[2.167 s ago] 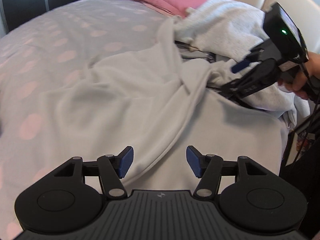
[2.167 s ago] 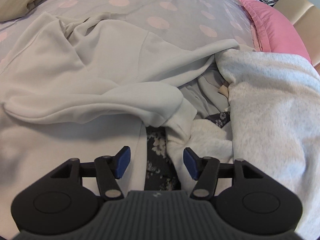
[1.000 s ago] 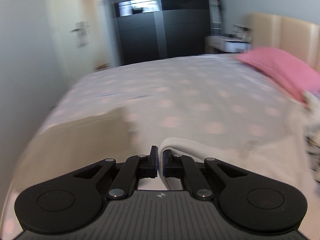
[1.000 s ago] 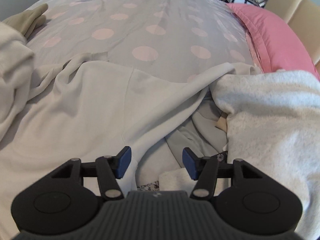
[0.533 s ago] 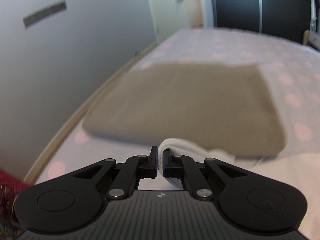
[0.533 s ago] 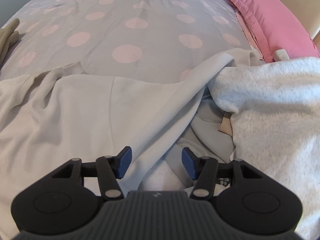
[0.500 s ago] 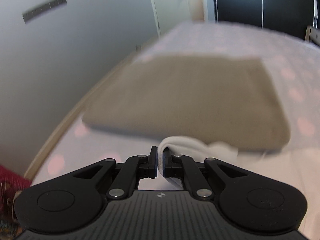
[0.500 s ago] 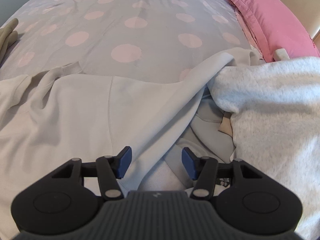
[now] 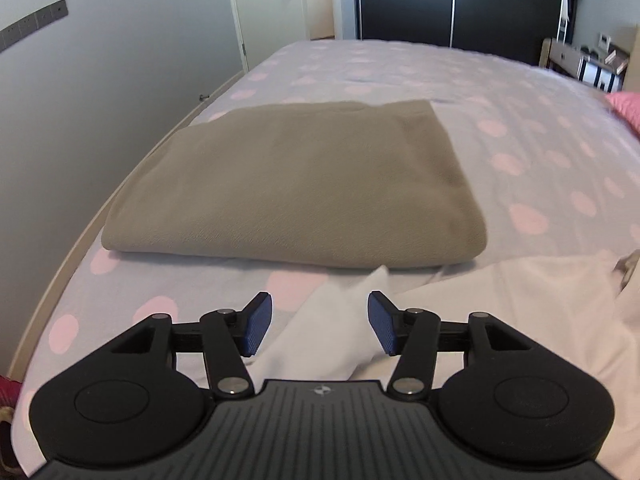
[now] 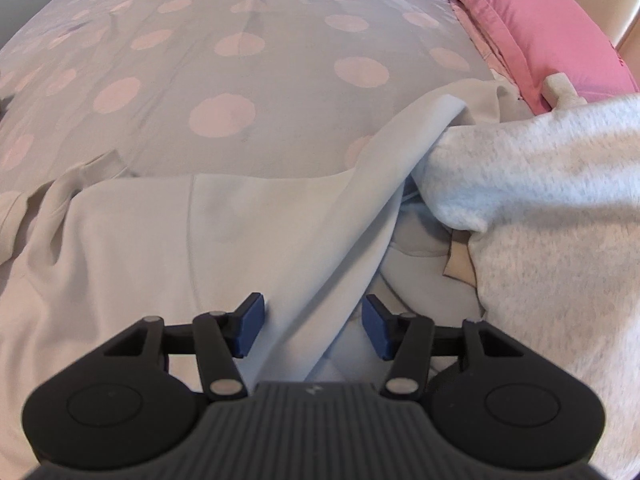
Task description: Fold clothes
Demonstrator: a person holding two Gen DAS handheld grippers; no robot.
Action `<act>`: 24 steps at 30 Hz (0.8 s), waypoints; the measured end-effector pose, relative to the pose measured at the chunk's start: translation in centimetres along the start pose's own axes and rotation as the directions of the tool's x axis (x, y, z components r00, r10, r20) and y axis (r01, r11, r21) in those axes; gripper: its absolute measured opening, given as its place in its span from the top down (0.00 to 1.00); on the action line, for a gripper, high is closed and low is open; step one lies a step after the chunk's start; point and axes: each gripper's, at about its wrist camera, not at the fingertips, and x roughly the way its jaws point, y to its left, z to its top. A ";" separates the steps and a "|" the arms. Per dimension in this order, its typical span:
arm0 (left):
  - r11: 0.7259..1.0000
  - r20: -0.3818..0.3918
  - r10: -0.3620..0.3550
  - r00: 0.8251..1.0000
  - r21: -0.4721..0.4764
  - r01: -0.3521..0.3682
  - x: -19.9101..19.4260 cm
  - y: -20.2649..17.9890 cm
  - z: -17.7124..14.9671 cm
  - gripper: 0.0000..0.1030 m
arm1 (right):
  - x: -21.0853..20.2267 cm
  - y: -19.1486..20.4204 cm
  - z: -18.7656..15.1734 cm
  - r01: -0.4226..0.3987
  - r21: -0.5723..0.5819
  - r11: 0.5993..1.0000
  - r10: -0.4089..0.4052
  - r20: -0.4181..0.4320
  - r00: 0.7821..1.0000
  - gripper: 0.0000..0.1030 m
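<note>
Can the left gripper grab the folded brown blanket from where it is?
Probably yes. The left gripper is open and points at the brown blanket, with only bare bedspread and a white cloth corner between.

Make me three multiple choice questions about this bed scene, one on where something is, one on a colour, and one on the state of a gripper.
1. Where does the folded tan fleece blanket lie?
A. near the bed's wall-side edge
B. on the pillow
C. on the floor

2. What colour is the plain cotton pillow?
A. blue
B. pink
C. green

3. How are the left gripper fingers?
A. shut on the cream garment
B. shut on nothing
C. open, the cream cotton garment lying between them

Answers:
1 A, it sits beside the grey wall.
2 B, it is plainly pink.
3 C, a wide gap separates the blue pads.
</note>
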 end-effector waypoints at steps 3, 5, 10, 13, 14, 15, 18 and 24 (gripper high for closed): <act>1.000 0.009 -0.025 1.000 0.004 0.025 0.6 -0.3 0.5 0.50 | -0.4 -1.2 1.3 0.006 0.050 0.999 -0.007 0.023 1.000 0.45; 0.998 0.004 -0.047 0.999 0.030 0.047 1.8 -0.7 1.2 0.50 | -1.0 -2.3 2.4 0.009 0.086 0.996 -0.012 0.043 0.999 0.45; 0.982 -0.003 -0.157 0.988 0.109 0.156 4.6 -4.5 1.9 0.50 | -1.9 -4.6 4.9 0.021 0.157 0.987 -0.031 0.062 0.998 0.44; 0.963 -0.031 -0.222 0.974 0.149 0.224 6.8 -7.1 2.2 0.50 | -1.3 -4.4 5.5 0.035 0.148 0.988 -0.044 0.052 0.998 0.44; 0.955 -0.048 -0.243 0.969 0.165 0.247 7.7 -8.0 2.2 0.50 | -1.0 -4.0 5.6 0.034 0.134 0.990 -0.041 0.050 0.998 0.44; 0.946 -0.064 -0.261 0.963 0.180 0.268 8.6 -8.9 2.3 0.50 | -0.7 -3.6 5.6 0.028 0.122 0.992 -0.034 0.050 0.998 0.44; 0.917 -0.120 -0.291 0.949 0.249 0.312 11.0 -11.6 2.2 0.50 | 0.1 -1.9 5.9 -0.050 0.093 0.994 0.043 0.068 0.997 0.46; 0.868 -0.164 -0.313 0.936 0.352 0.352 14.5 -15.5 1.9 0.50 | 2.1 3.6 6.1 -0.135 -0.155 0.979 0.146 0.062 0.987 0.48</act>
